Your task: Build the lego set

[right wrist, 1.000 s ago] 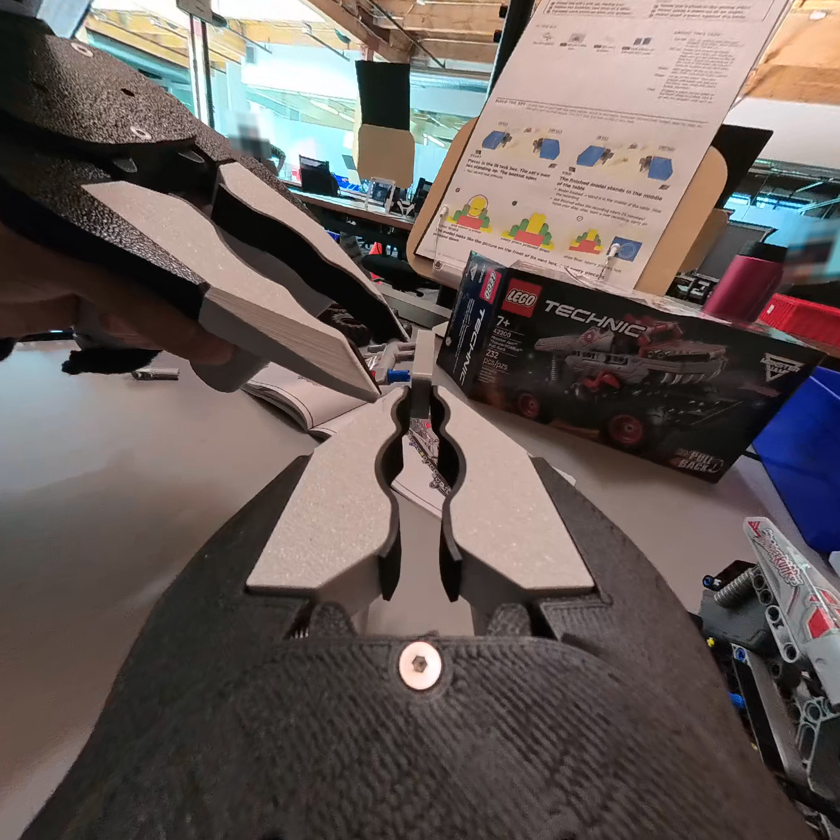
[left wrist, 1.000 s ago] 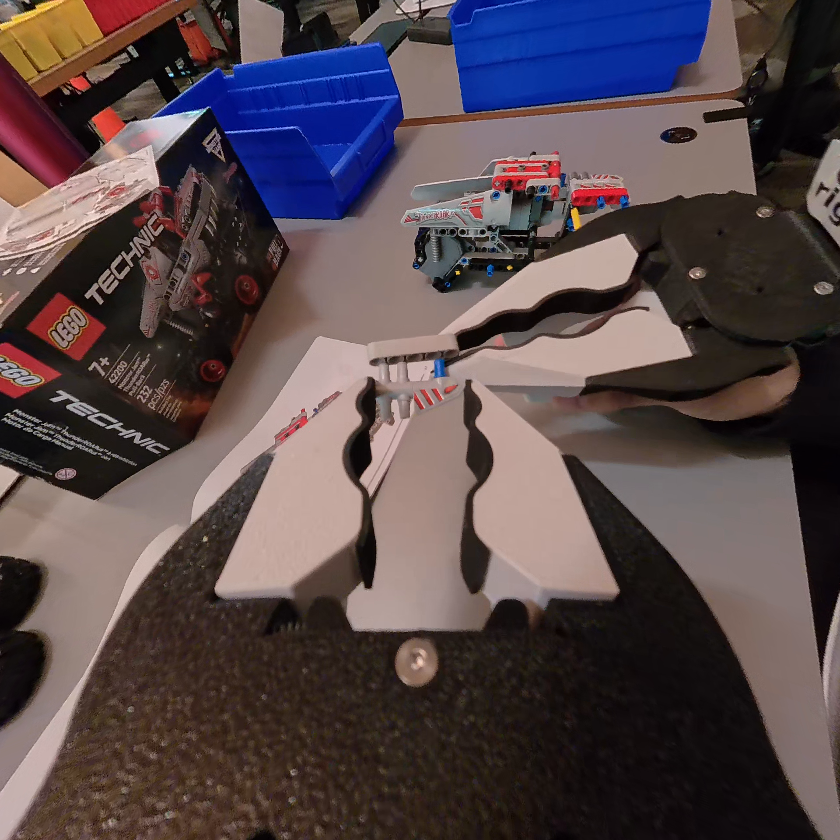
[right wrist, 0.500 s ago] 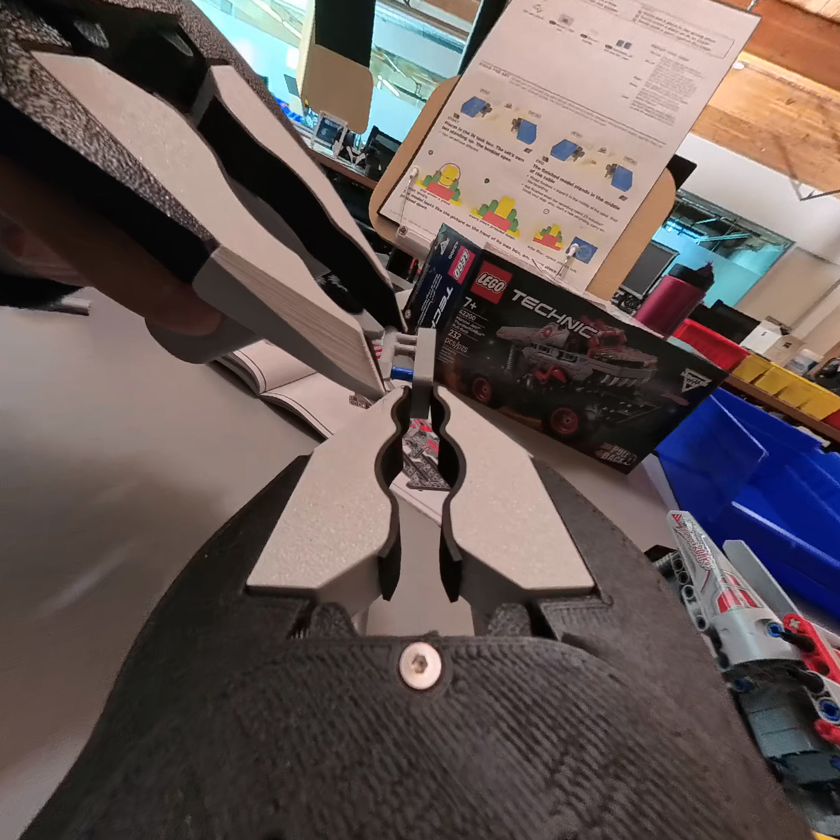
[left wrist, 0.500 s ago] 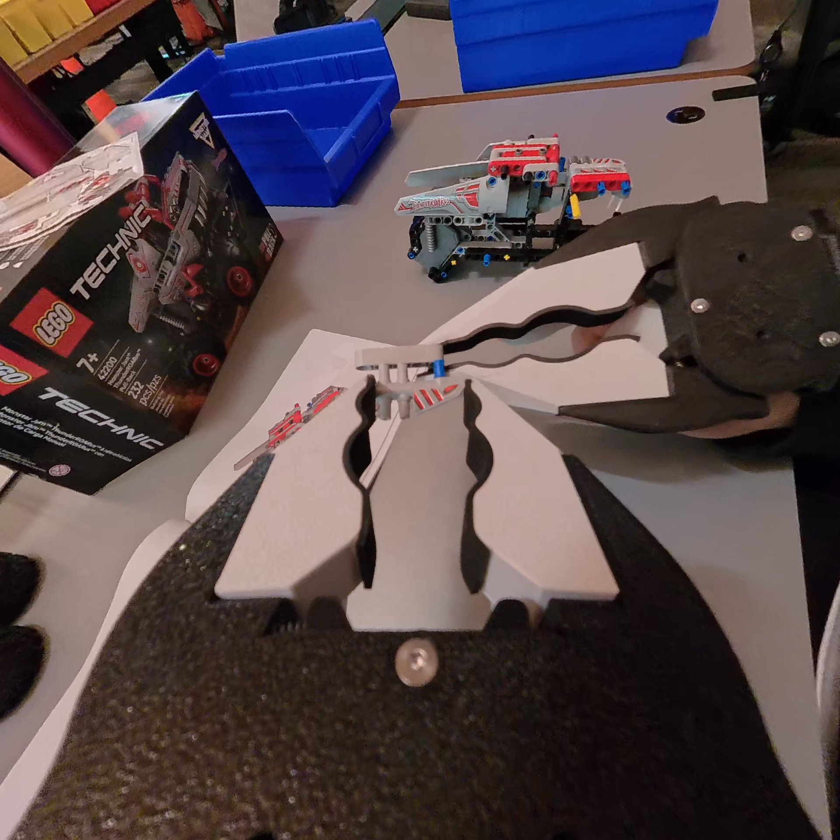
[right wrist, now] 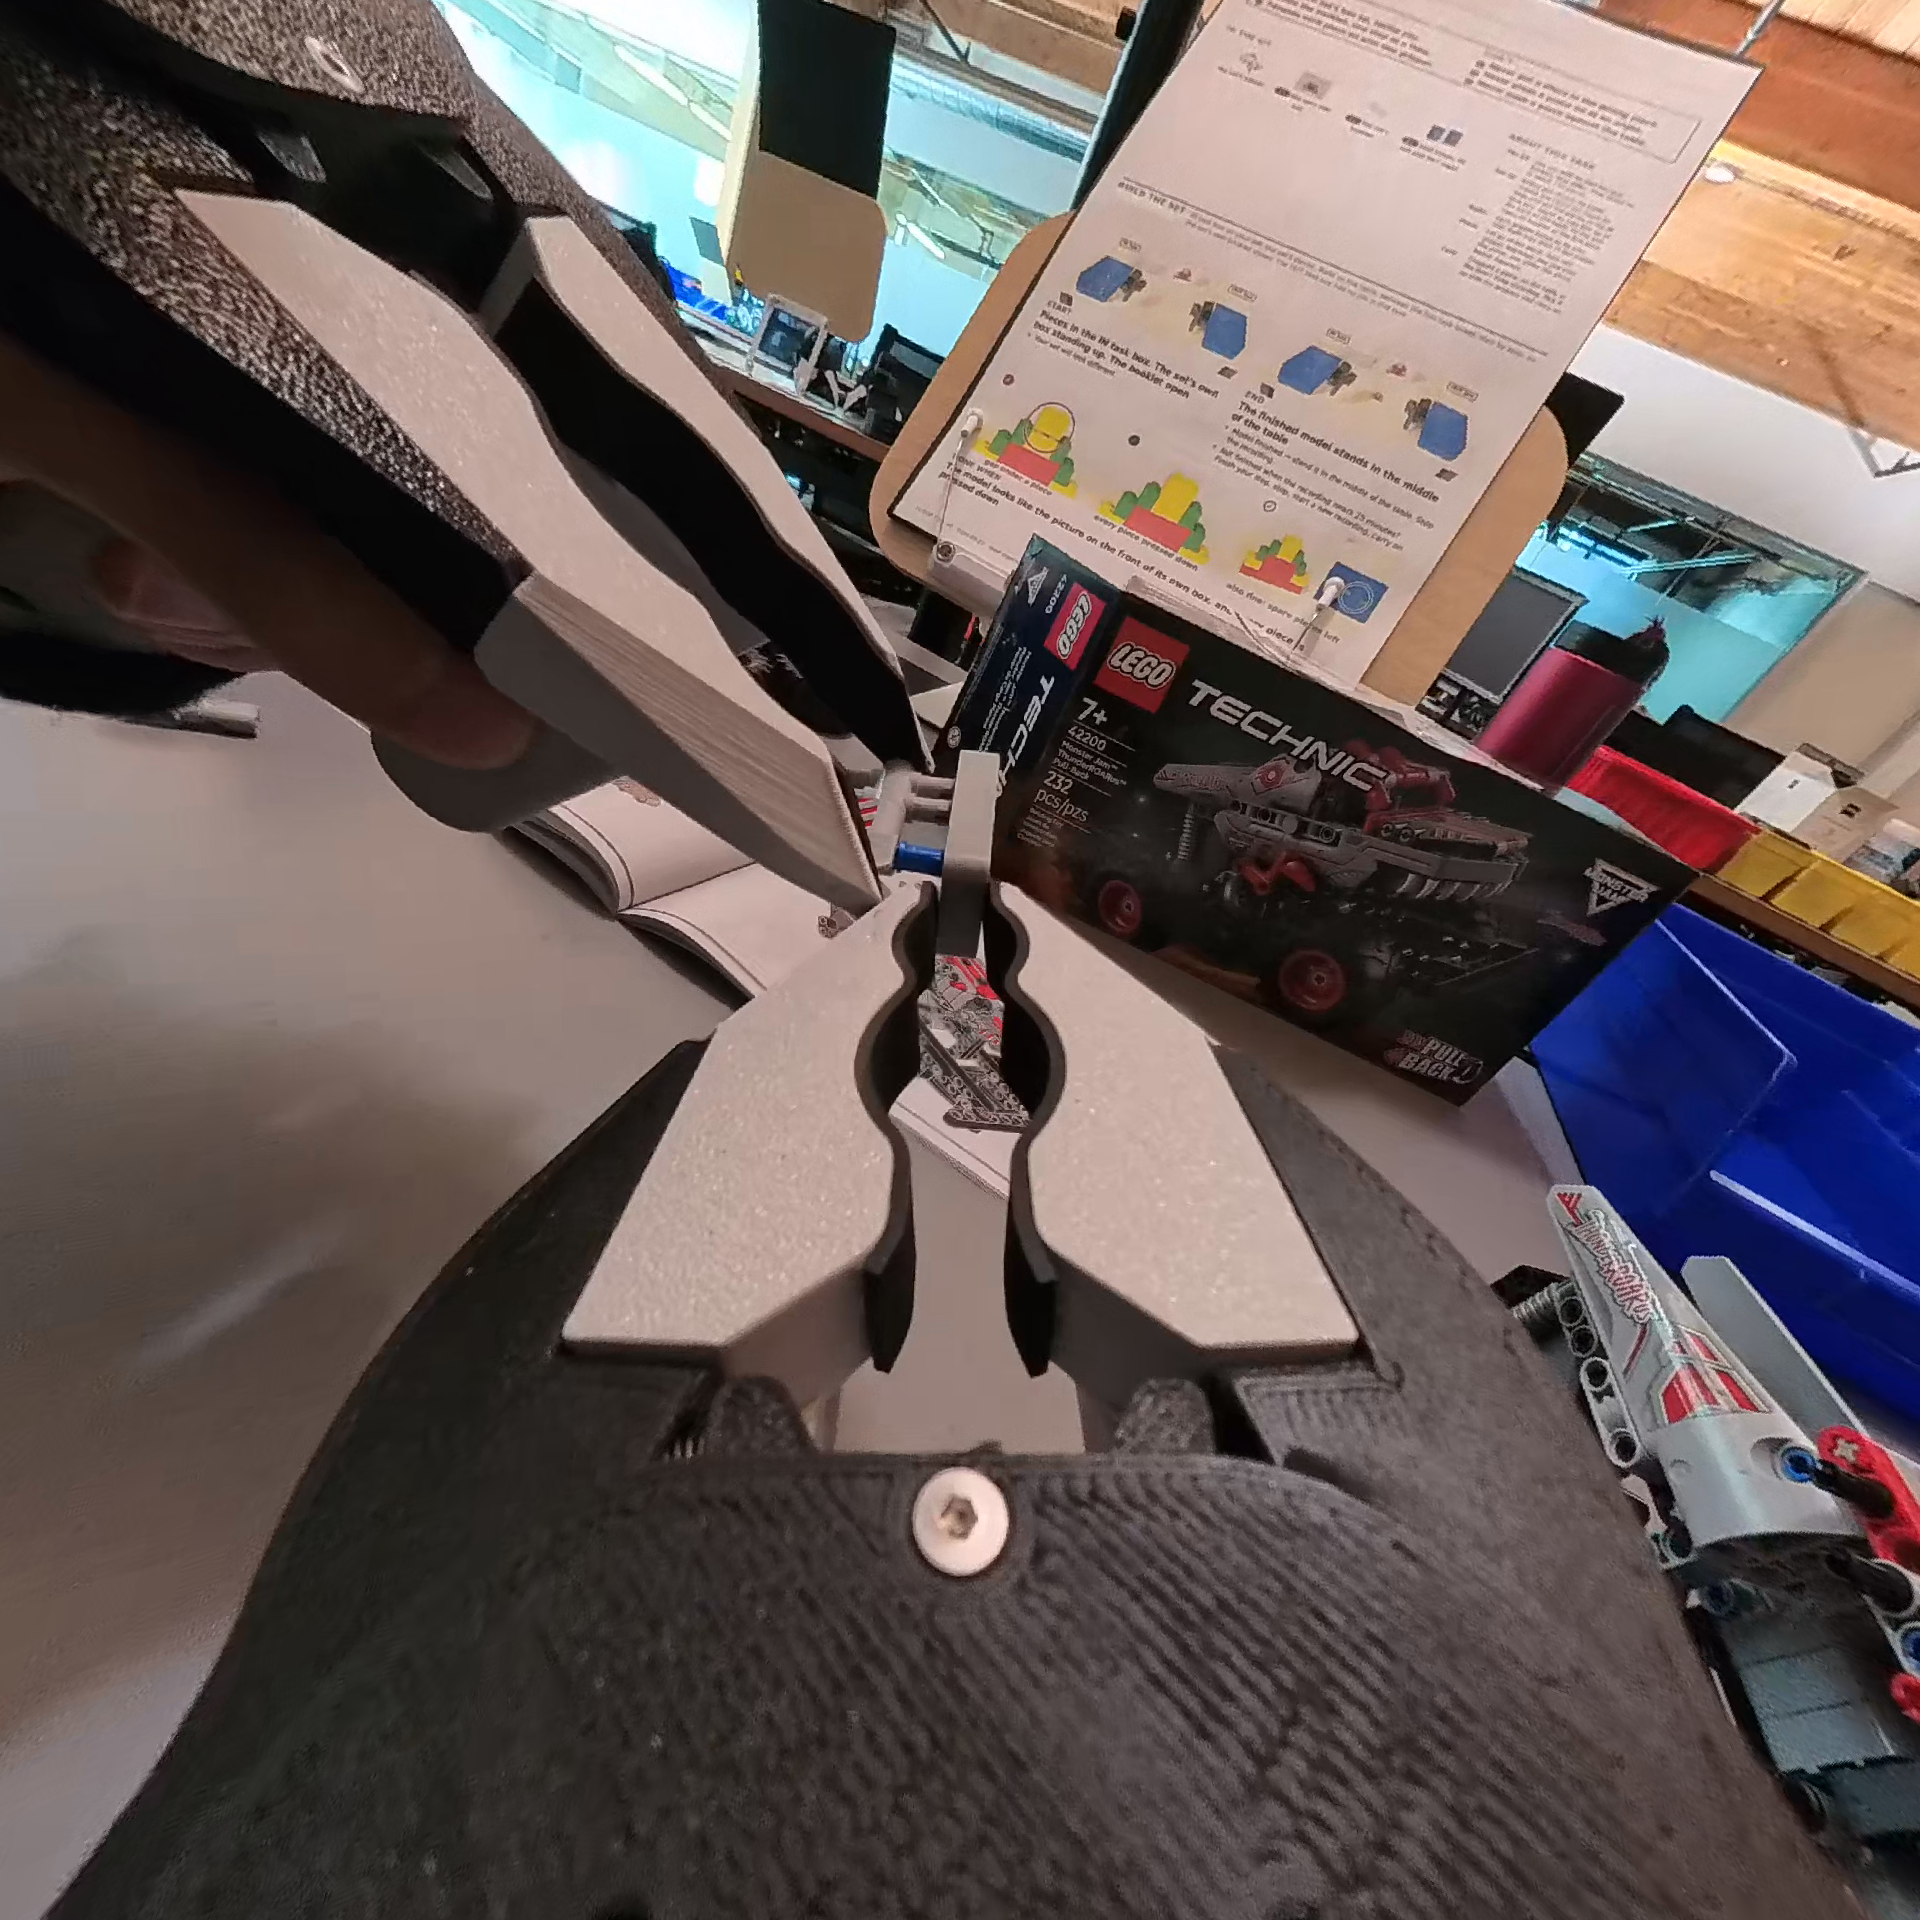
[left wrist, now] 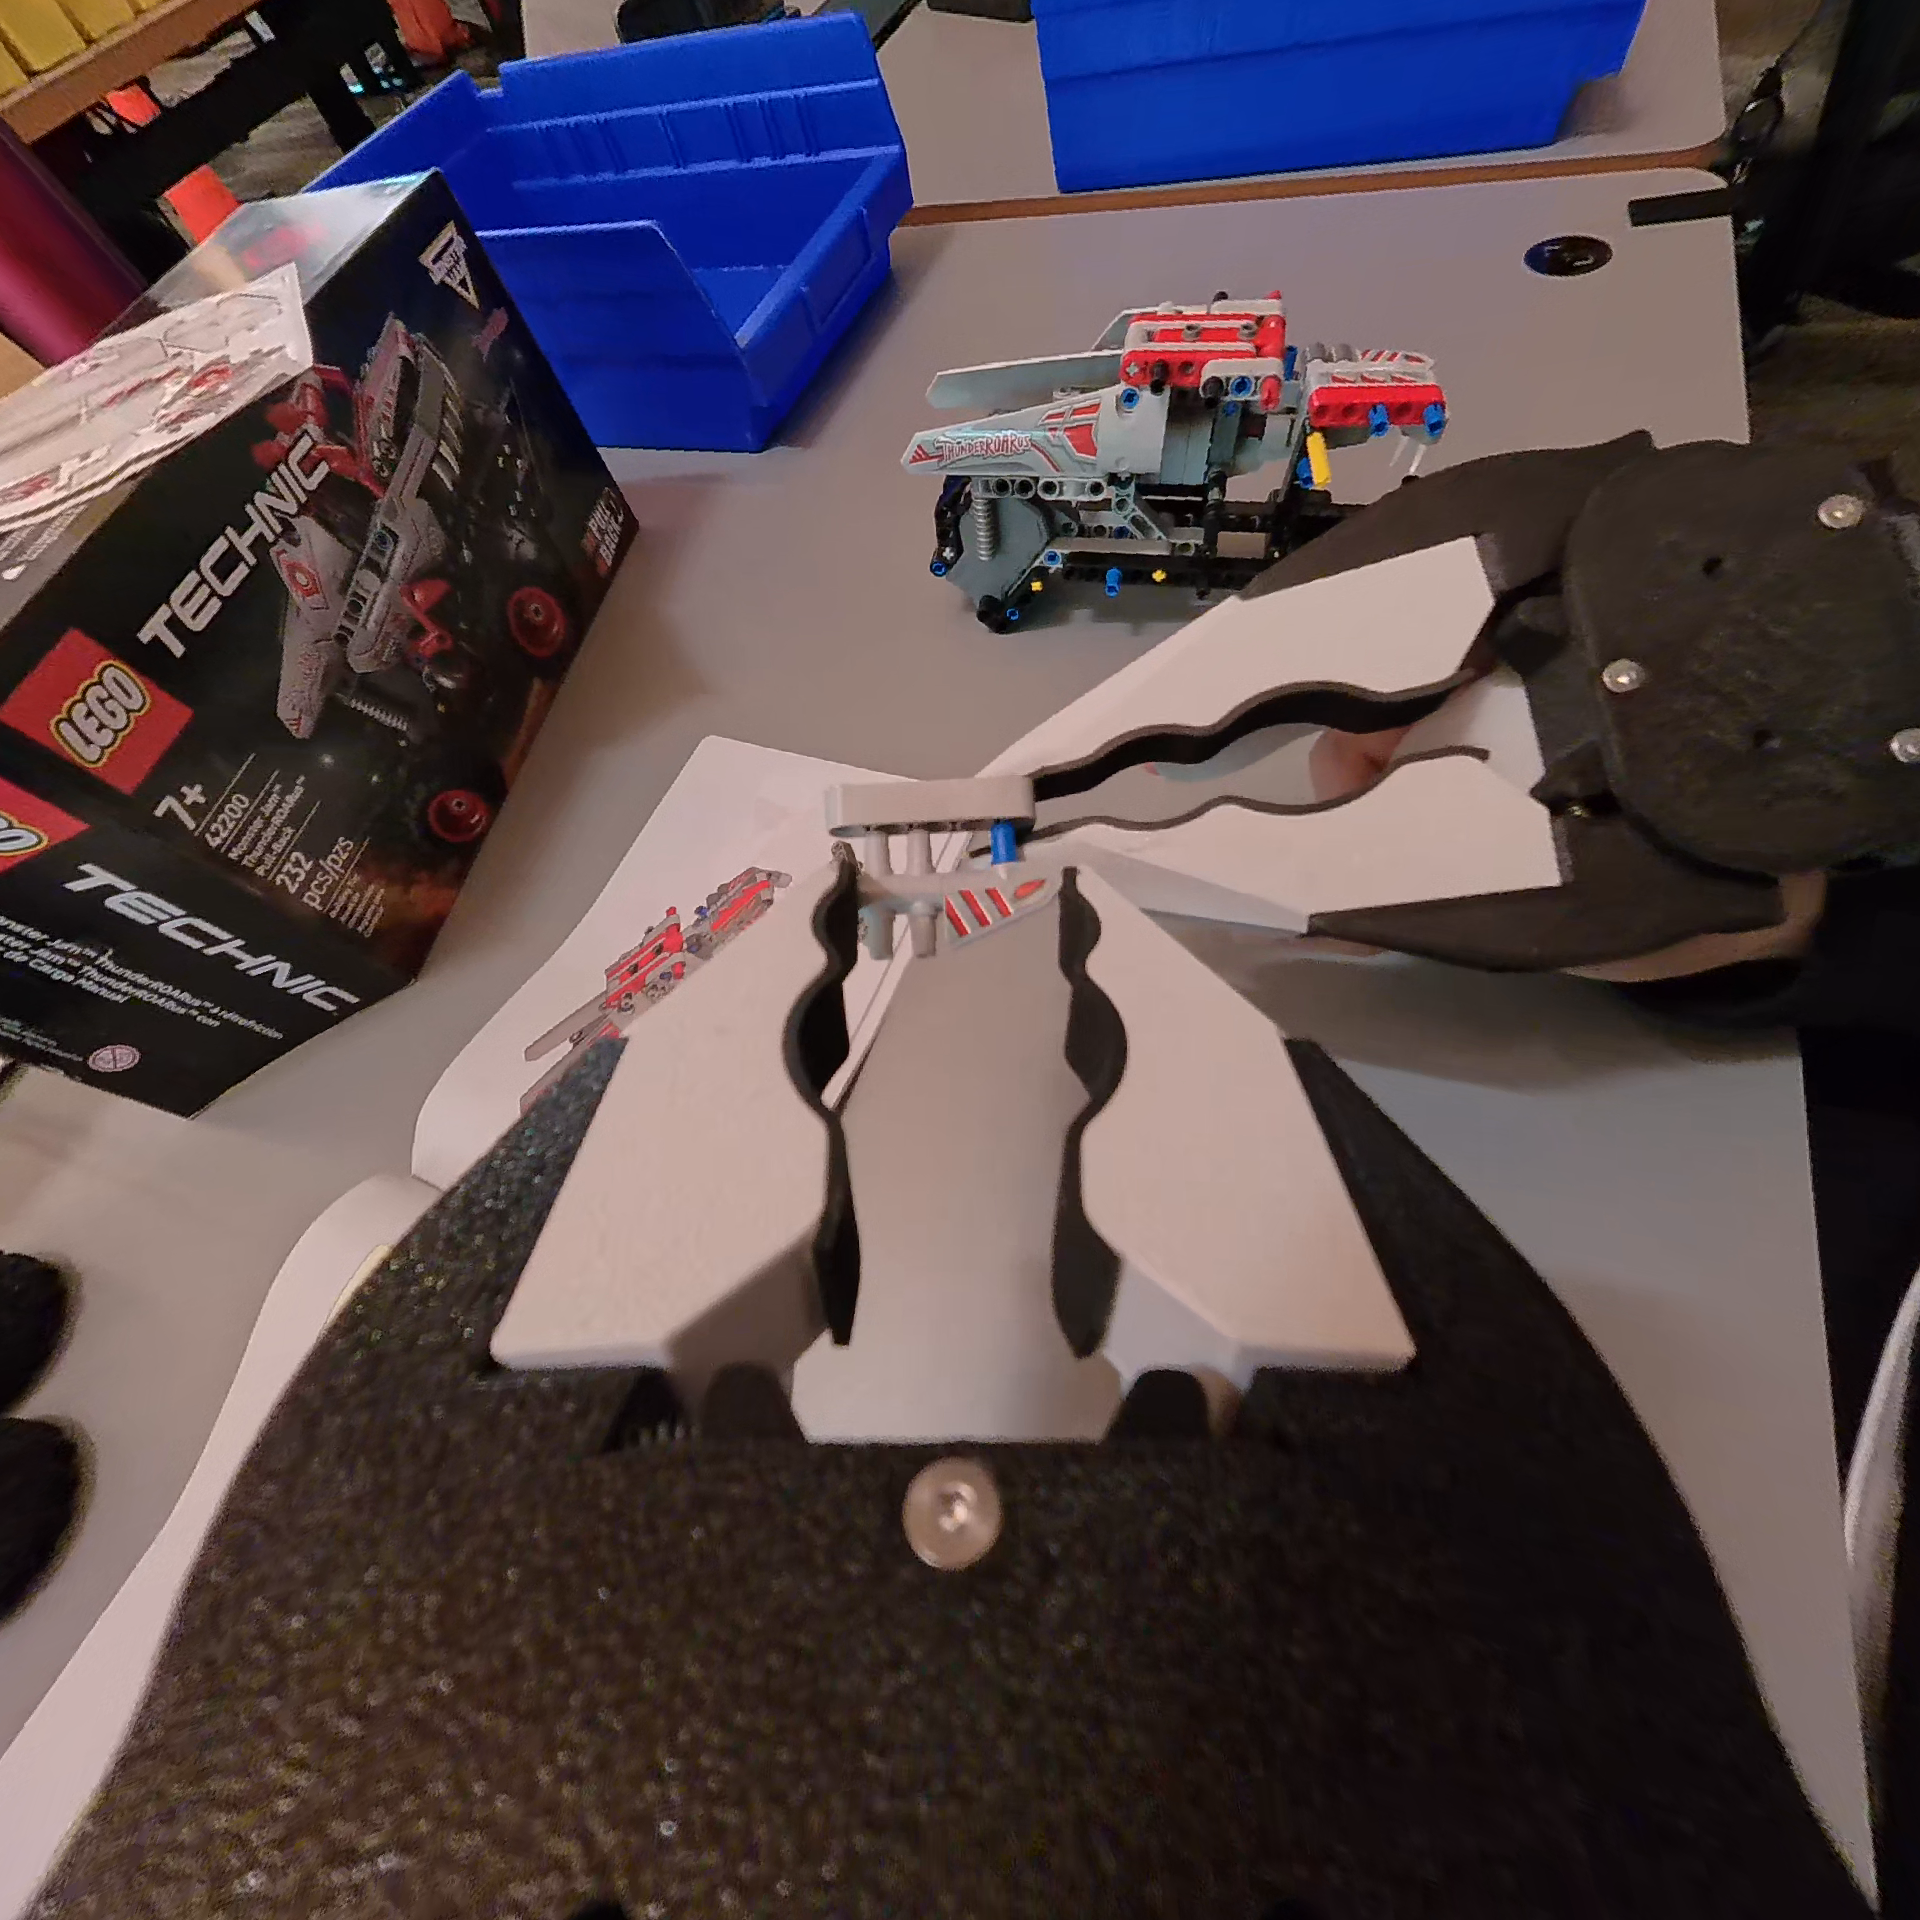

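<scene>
My left tongs (left wrist: pixel 951 914) are partly shut on a small grey panel with red stripes (left wrist: pixel 961 909). Its pins stick up out of it. My right tongs (left wrist: pixel 1023 816) come in from the side. They are almost fully shut and pinch one end of a thin grey beam (left wrist: pixel 925 808). In the right wrist view I see that beam (right wrist: pixel 971 831) standing on edge in the right tongs (right wrist: pixel 956 914), with a blue pin (right wrist: pixel 920 857) poking out beside it. The beam sits right on top of the panel's pins. I cannot tell if it is pushed all the way on.

These bits look tiny and light. They are hard plastic, so they will not bend, but they are smooth and could slip or twist. I think it is best to hold each by its flat sides, close to the pins, and push straight. A crooked push could pop a pin loose.

Under my tongs the open booklet (left wrist: pixel 717 831) lies on the grey table (left wrist: pixel 810 582). Farther back stands the half-built truck (left wrist: pixel 1174 468), well apart from my tongs. It has no wheels yet, so I think lots is left to do. The set's box (left wrist: pixel 281 644) stands to the left, with a blue bin (left wrist: pixel 717 249) behind it.
</scene>
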Action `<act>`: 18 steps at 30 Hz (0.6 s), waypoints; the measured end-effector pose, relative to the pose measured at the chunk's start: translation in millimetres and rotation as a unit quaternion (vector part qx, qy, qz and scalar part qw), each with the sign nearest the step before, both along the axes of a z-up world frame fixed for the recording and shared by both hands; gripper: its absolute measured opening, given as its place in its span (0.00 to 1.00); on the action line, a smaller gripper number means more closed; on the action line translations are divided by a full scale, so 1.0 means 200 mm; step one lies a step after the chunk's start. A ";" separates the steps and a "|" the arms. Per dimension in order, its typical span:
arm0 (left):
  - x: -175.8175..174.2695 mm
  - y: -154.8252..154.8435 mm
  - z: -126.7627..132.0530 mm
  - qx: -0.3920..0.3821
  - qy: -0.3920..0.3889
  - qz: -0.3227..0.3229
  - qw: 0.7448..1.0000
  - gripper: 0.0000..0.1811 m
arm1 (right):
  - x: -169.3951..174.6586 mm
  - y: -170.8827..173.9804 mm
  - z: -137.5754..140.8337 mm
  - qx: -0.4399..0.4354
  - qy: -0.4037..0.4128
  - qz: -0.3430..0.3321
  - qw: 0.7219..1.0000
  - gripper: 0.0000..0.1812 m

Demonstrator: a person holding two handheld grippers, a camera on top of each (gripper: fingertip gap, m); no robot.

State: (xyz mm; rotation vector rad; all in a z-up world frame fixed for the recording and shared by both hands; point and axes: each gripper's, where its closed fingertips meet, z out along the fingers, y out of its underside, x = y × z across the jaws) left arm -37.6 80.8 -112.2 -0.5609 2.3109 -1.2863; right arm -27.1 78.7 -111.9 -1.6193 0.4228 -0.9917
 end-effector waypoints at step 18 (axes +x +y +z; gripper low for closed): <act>-0.01 -0.02 0.00 0.018 -0.034 -0.019 0.999 0.20 | 0.00 -0.01 -0.02 -0.035 -0.028 -0.024 0.999 0.04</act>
